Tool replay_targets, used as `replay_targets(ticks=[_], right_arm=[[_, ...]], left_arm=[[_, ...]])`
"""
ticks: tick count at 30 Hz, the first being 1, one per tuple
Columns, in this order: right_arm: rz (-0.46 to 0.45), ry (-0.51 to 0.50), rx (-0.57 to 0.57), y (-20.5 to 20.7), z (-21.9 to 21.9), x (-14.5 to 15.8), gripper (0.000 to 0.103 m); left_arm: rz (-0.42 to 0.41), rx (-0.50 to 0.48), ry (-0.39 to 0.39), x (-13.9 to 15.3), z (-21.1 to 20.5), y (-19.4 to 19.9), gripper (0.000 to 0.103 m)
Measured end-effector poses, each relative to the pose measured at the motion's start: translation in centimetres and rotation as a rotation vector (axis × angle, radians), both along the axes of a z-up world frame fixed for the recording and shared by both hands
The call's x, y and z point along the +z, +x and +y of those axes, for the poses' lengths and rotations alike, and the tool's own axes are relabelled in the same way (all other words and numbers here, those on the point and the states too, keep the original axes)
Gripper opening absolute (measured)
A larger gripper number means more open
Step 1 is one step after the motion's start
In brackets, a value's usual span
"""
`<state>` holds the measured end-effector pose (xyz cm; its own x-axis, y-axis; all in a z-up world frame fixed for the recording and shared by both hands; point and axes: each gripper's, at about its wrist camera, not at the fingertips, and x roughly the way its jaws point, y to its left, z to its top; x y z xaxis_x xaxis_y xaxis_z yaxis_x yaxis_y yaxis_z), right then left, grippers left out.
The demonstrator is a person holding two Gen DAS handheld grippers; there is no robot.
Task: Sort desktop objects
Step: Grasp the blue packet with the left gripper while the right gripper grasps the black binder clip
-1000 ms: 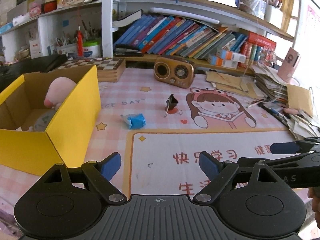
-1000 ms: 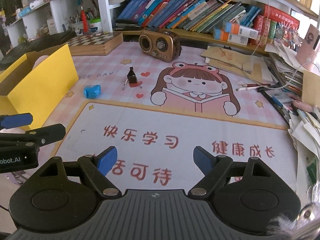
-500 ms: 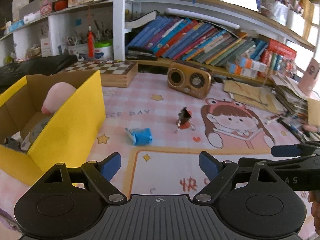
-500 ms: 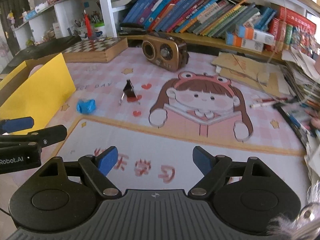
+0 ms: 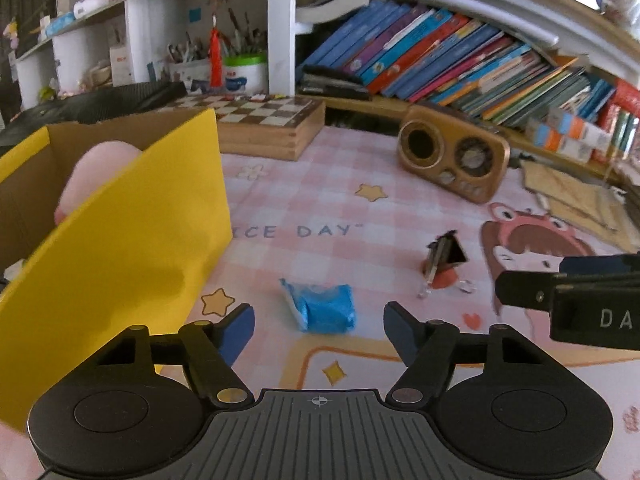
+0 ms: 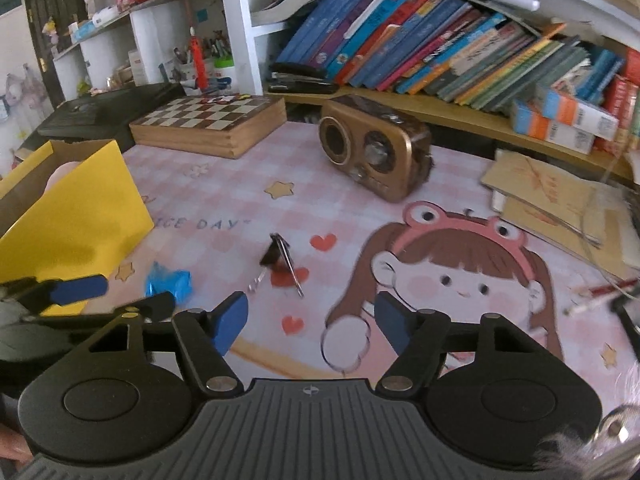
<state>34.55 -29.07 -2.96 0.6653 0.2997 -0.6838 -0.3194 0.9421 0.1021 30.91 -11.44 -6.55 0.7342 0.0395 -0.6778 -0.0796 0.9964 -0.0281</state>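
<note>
While the yellow box [image 5: 120, 248] stands open at the left, the blue packet [image 5: 320, 306] lies just ahead of the left gripper [image 5: 319, 330], long axis crosswise; its jaws gape wide, empty. Farther right, the binder clip [image 6: 278, 258] faces the right gripper [image 6: 312, 322], equally wide.

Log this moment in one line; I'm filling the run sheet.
left gripper: open, empty, facing blue packet | right gripper: open, empty, near binder clip | yellow box: holds pink toy

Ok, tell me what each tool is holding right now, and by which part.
Nothing is held. The left tool is open just short of the blue packet; the right tool is open near the binder clip.
</note>
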Motion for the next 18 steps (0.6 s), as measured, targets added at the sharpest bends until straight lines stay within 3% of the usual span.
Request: replay_targets(ticks=[11,18], right_arm=[[0.057,-0.007,0.062,5.4,2.5,-2.2,0.059],[0.077,-0.048,0.1,7.1,3.7,-3.4,0.056]], left_arm=[[0.054,0.007,0.013,-2.0,-0.3,2.6,0.052],[0.04,0.004,0.028,-2.0,-0.1,2.5,0.039]])
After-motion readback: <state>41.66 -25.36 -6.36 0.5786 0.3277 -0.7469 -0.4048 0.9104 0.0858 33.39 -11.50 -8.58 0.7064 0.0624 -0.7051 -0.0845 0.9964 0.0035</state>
